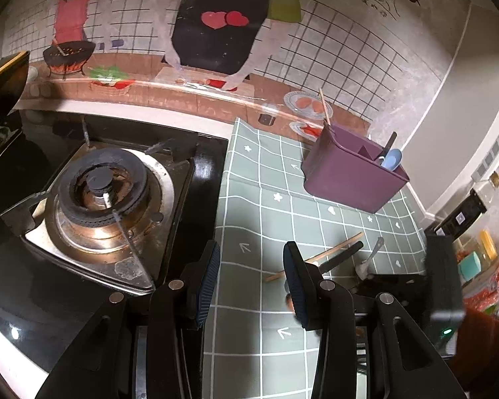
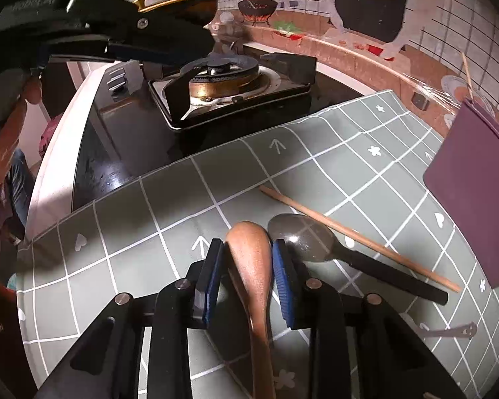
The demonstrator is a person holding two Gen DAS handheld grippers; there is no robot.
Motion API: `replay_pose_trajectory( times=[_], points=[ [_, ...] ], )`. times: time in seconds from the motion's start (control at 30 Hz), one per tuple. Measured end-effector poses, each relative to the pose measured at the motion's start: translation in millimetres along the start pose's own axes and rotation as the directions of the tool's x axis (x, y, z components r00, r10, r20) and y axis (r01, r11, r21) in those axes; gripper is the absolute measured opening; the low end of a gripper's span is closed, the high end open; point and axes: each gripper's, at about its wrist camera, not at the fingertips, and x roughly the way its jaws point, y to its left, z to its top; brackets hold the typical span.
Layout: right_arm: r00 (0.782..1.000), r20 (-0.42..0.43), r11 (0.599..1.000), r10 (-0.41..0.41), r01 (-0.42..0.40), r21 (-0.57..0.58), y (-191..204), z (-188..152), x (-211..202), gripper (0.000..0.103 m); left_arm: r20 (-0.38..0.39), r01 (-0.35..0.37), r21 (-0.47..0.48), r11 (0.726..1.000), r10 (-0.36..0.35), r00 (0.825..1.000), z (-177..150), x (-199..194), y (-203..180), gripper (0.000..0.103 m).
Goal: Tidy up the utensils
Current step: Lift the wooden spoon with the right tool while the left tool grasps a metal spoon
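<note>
My right gripper (image 2: 248,249) has its jaws around the bowl of a brown wooden spoon (image 2: 251,259) lying on the green checked cloth (image 2: 169,206), pads at both sides. Beside it lie a metal spoon with a black handle (image 2: 302,237) and a wooden chopstick (image 2: 356,236). My left gripper (image 1: 251,259) is open and empty above the cloth (image 1: 269,206). The purple utensil caddy (image 1: 349,173) stands at the back right, holding a blue spoon (image 1: 391,159), a dark handle and a chopstick. It shows at the right edge in the right wrist view (image 2: 475,179).
A gas stove burner (image 1: 99,189) on black glass lies left of the cloth. A small metal utensil (image 2: 449,331) lies on the cloth at the right. The right gripper's body (image 1: 442,282) shows at the right. The muralled wall runs behind.
</note>
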Motion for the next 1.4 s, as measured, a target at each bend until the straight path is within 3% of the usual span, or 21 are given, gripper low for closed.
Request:
replay_pose_trajectory(
  times=[0.1, 0.27, 0.43, 0.57, 0.7, 0.93, 1.1, 1.27, 1.33, 1.4],
  points=[
    [0.997, 0.067, 0.997, -0.047, 0.043, 0.067, -11, -5, -19, 0.027, -0.014, 0.005, 0.024, 1.000, -0.005, 1.000, -1, 9, -8, 0.041],
    [0.975, 0.182, 0.956, -0.130, 0.074, 0.285, -44, -25, -69, 0.027, -0.071, 0.104, 0.121, 0.987, -0.096, 0.993, -6, 30, -40, 0.041],
    [0.925, 0.283, 0.865, -0.252, 0.084, 0.495, -81, -59, -135, 0.027, -0.143, 0.207, 0.281, 0.937, -0.172, 0.975, -17, 52, -99, 0.041],
    [0.875, 0.323, 0.805, -0.361, 0.117, 0.582, -98, -79, -177, 0.027, -0.187, 0.219, 0.377, 0.900, -0.158, 0.970, -33, 76, -142, 0.041],
    [0.843, 0.346, 0.762, -0.412, 0.111, 0.638, -110, -92, -202, 0.027, -0.217, 0.191, 0.441, 0.877, -0.102, 0.971, -49, 107, -170, 0.041],
    [0.829, 0.334, 0.719, -0.448, 0.111, 0.687, -117, -117, -217, 0.027, -0.207, 0.141, 0.466, 0.874, -0.047, 0.977, -56, 127, -187, 0.041],
    [0.820, 0.333, 0.703, -0.465, 0.114, 0.702, -120, -126, -224, 0.027, -0.197, 0.100, 0.443, 0.891, -0.012, 0.980, -54, 135, -182, 0.040],
    [0.816, 0.333, 0.704, -0.473, 0.123, 0.700, -121, -124, -227, 0.027, -0.189, 0.111, 0.403, 0.908, -0.036, 0.981, -55, 135, -176, 0.028],
    [0.817, 0.331, 0.705, -0.472, 0.125, 0.698, -120, -122, -226, 0.027, -0.170, 0.106, 0.399, 0.911, -0.040, 0.985, -55, 132, -174, 0.013],
    [0.817, 0.330, 0.707, -0.473, 0.129, 0.695, -120, -120, -226, 0.027, -0.165, 0.116, 0.385, 0.916, -0.056, 0.985, -54, 129, -172, 0.009]
  ],
)
